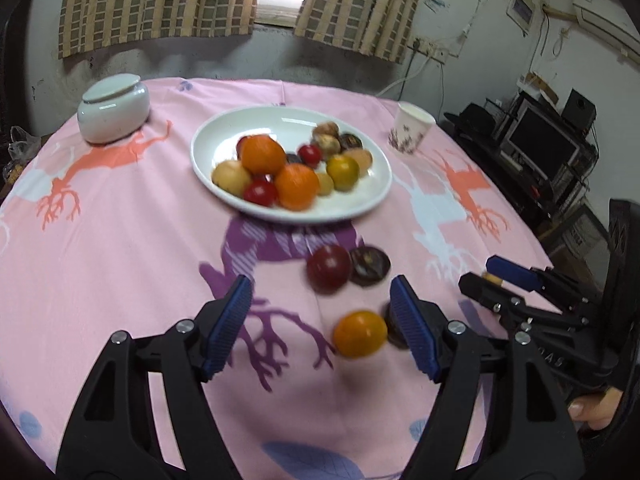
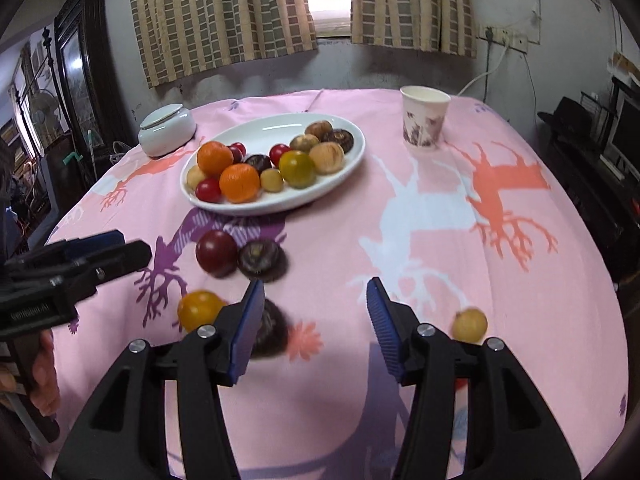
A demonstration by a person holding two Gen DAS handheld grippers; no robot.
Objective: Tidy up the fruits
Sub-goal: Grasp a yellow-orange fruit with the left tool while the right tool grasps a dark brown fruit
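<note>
A white plate [image 1: 280, 120] [image 2: 320, 196] holds several fruits: oranges, small red ones, yellow and brown ones. Loose on the pink cloth lie a dark red fruit [image 1: 329, 268] [image 2: 216, 253], a dark brown fruit [image 1: 370, 266] [image 2: 262, 260] and a yellow-orange tomato [image 1: 360, 334] [image 2: 200, 310]. My left gripper [image 1: 322, 292] [image 2: 132, 246] is open; the tomato lies between its fingers, near the right pad, untouched. My right gripper [image 2: 315, 288] [image 1: 492, 276] is open over bare cloth. Another dark fruit [image 2: 272, 332] sits partly behind its left finger. A pale yellow fruit [image 2: 470, 324] lies to its right.
A white lidded jar [image 1: 114, 112] [image 2: 166, 130] stands at the back left of the round table. A paper cup [image 1: 410, 128] [image 2: 424, 120] stands at the back right. A person's hands hold both gripper handles. Shelves with electronics stand beyond the table's right edge.
</note>
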